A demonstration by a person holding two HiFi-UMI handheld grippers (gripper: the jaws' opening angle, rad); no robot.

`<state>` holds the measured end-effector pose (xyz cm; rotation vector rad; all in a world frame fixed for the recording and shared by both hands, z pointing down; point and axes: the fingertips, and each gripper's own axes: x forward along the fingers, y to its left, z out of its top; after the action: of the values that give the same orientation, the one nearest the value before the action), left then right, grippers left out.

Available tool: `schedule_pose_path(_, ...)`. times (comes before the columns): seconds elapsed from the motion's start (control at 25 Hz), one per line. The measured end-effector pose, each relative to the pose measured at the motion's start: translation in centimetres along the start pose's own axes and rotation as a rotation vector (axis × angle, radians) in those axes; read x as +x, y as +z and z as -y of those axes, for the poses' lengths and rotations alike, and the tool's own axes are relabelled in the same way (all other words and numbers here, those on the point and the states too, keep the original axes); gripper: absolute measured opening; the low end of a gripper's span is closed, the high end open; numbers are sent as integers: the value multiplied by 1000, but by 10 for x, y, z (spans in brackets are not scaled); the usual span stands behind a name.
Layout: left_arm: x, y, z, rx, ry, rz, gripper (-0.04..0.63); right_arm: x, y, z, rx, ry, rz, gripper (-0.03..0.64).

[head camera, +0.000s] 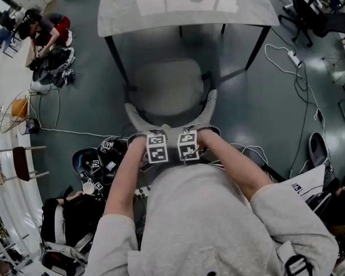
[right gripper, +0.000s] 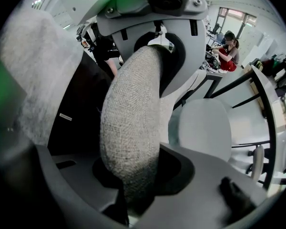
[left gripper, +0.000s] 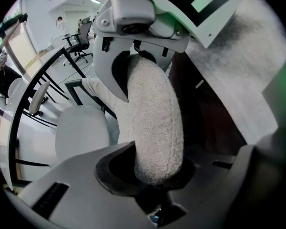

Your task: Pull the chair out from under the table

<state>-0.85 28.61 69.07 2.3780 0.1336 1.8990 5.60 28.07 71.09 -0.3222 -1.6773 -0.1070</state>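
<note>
The chair has a pale grey seat [head camera: 164, 88] that lies partly under the white-topped table [head camera: 184, 4]. Its curved grey fabric backrest [head camera: 210, 105] faces me. Both grippers point down onto the top of the backrest, side by side. My left gripper [head camera: 156, 133] is shut on the backrest rim [left gripper: 152, 123], which fills the space between its jaws. My right gripper [head camera: 187, 132] is shut on the same rim [right gripper: 133, 123]. In each gripper view the seat shows beyond the jaws [left gripper: 81, 132] [right gripper: 205, 128].
Black table legs [head camera: 118, 59] flank the chair on both sides. Cables [head camera: 302, 79] trail over the floor at right. Bags and gear [head camera: 75, 211] lie at lower left. A person in red [head camera: 49, 30] crouches at upper left. An office chair [head camera: 310, 13] stands at upper right.
</note>
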Motion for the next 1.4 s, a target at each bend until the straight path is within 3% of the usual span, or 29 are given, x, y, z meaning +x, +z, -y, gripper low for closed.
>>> schedule_pose_path(0.28,-1,-1,0,-9,25,8,103,-2,2,0,35,-9,23,124)
schedule_pose_path(0.44,-14,0,3,-82,-27,52,167,-20,3,-4,84,55,113,164)
schedule_pose_path(0.6,-45,-3,3,-253,-36,188,176,-55,-13,-3,160,84,278,166)
schedule_pose_path(0.72,-92,1,-2,-473,3,420,162,-109,-21,10,276,36,492,163)
schedule_pose_path(0.8,-137,7,-22,-625,129,615,117,-159,-23,31,364,-61,688,153)
schedule_pose_path(0.84,-163,9,-35,-692,223,709,67,-188,-25,42,407,-121,792,118)
schedule_pose_path(0.92,-219,11,-59,-811,438,888,32,-248,-29,60,475,-229,983,51)
schedule_pose_path(1.0,-270,10,-74,-917,665,1016,24,-300,-34,71,524,-328,1139,40)
schedule_pose_path(1.08,-307,12,-81,-972,872,1053,17,-340,-47,79,594,-468,1252,40)
schedule_pose_path(1.2,-338,27,-87,-929,1079,1006,15,-379,-79,92,740,-723,1303,39)
schedule_pose_path(1.28,-349,40,-92,-888,1140,982,15,-392,-96,97,809,-818,1311,38)
schedule_pose_path(1.4,-355,56,-96,-872,1151,991,15,-401,-109,98,843,-853,1327,40)
